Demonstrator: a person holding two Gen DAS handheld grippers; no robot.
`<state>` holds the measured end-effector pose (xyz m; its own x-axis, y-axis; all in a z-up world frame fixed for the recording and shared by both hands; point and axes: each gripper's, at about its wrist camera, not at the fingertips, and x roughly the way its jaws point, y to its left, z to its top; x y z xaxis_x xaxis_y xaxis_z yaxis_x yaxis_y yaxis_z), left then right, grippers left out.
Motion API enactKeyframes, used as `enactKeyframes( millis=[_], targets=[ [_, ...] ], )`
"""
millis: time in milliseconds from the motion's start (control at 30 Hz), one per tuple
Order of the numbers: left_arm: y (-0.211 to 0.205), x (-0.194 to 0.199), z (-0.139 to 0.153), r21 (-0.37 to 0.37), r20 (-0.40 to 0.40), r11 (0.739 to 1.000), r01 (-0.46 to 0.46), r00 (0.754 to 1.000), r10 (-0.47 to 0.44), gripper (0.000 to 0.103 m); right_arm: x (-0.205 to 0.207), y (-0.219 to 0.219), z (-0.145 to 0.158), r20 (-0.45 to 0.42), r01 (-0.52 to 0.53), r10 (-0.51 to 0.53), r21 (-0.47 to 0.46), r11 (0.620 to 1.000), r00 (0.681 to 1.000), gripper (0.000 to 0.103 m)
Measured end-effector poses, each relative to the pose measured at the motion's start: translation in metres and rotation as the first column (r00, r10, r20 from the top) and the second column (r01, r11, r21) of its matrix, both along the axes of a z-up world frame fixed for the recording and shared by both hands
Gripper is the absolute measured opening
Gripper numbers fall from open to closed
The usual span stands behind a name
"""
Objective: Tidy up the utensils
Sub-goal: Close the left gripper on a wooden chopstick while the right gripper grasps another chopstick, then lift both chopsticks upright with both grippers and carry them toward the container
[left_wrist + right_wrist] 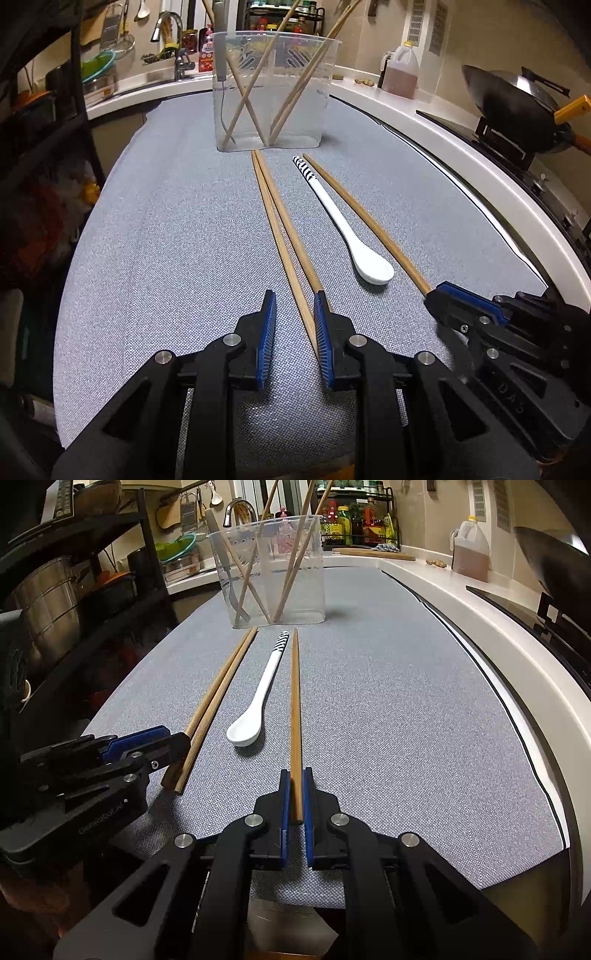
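- A grey woven mat covers the worktop; the clear plastic container at its far end serves as the landmark here.
- Inside the container, several wooden chopsticks lean crossed, and a grey-handled fork stands at its left side.
- The left gripper sits at the mat's near end, far from the container. Its blue pads stand slightly apart, with one stick of the chopstick pair between them and the other passing beside the right pad. I cannot tell whether the pads press it.
- The pair runs from that gripper right up to the container's base.
- Right of the pair lies a white spoon, its striped handle tip pointing toward the container.
- Rightmost, a single chopstick points at the container; the right gripper is clamped onto its near end.
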<state>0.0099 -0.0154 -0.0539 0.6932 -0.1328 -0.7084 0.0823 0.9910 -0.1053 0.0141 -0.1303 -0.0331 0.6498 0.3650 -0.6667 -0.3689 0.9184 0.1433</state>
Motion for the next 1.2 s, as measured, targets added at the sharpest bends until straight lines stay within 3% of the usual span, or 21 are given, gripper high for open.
enactKeyframes(
  millis=[133, 233, 333, 567, 1200],
  targets=[
    [0.000, 0.000, 0.000, 0.017, 0.000, 1.000, 0.005, 1.000, -0.005, 0.021, 0.000, 0.000, 0.000, 0.001, 0.000, 0.000, 0.000, 1.000, 1.000, 0.007],
    [0.002, -0.001, -0.001, 0.038, 0.002, 0.999, -0.006, 1.000, 0.006, 0.008, -0.001, 0.000, -0.001, -0.001, 0.003, -0.003, 0.000, 1.000, 1.000, 0.007],
    [0.015, -0.002, -0.001, 0.024, -0.001, 0.999, -0.033, 0.999, 0.033, 0.006, -0.002, -0.002, -0.001, -0.004, 0.010, -0.010, 0.006, 1.000, 1.000, 0.006],
    [0.040, -0.013, -0.001, 0.006, -0.005, 0.996, -0.088, 0.996, 0.088, 0.006, -0.008, -0.010, -0.004, 0.006, 0.047, -0.047, -0.003, 0.999, 0.999, 0.007],
    [0.033, -0.008, -0.002, 0.020, 0.009, 0.997, -0.076, 0.997, 0.076, 0.007, -0.001, -0.009, -0.002, 0.009, 0.045, -0.045, -0.001, 0.999, 0.999, 0.008]
  ],
)
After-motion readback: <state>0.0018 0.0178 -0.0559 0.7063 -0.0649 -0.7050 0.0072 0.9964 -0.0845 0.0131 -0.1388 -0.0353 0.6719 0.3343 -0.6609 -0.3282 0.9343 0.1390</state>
